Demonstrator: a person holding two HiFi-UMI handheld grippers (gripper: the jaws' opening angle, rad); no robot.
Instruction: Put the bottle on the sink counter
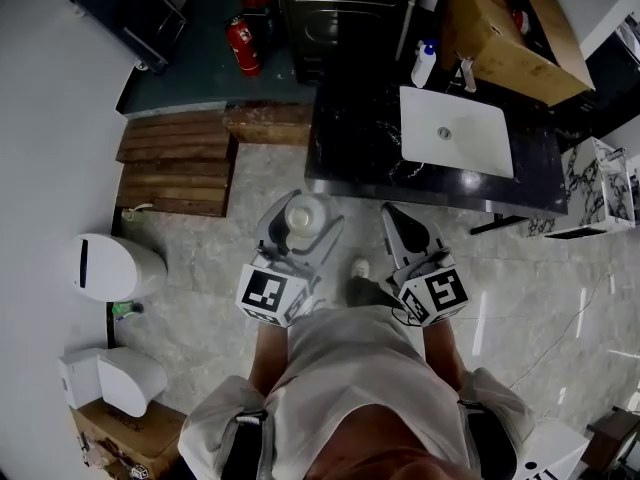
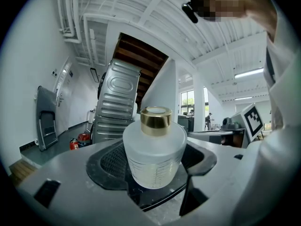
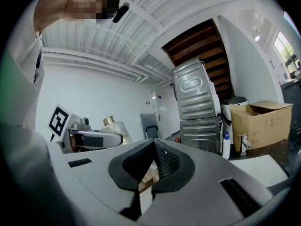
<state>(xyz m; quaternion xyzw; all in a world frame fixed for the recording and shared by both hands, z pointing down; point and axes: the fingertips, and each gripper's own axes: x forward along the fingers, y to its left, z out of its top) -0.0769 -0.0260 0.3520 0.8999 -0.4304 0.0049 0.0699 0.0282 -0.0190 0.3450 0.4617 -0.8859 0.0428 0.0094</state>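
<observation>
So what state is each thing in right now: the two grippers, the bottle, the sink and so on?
Bottle: upright, held in the air.
Left gripper: shut, clamped on it.
Right gripper: shut, empty.
Sink: empty.
Cardboard box: top open.

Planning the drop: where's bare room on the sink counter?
Free: black marbled counter left of the white rectangular basin, up to its left edge. Crowded: behind the basin, where a white blue-topped pump bottle, metal faucet and brown cardboard box stand.
</observation>
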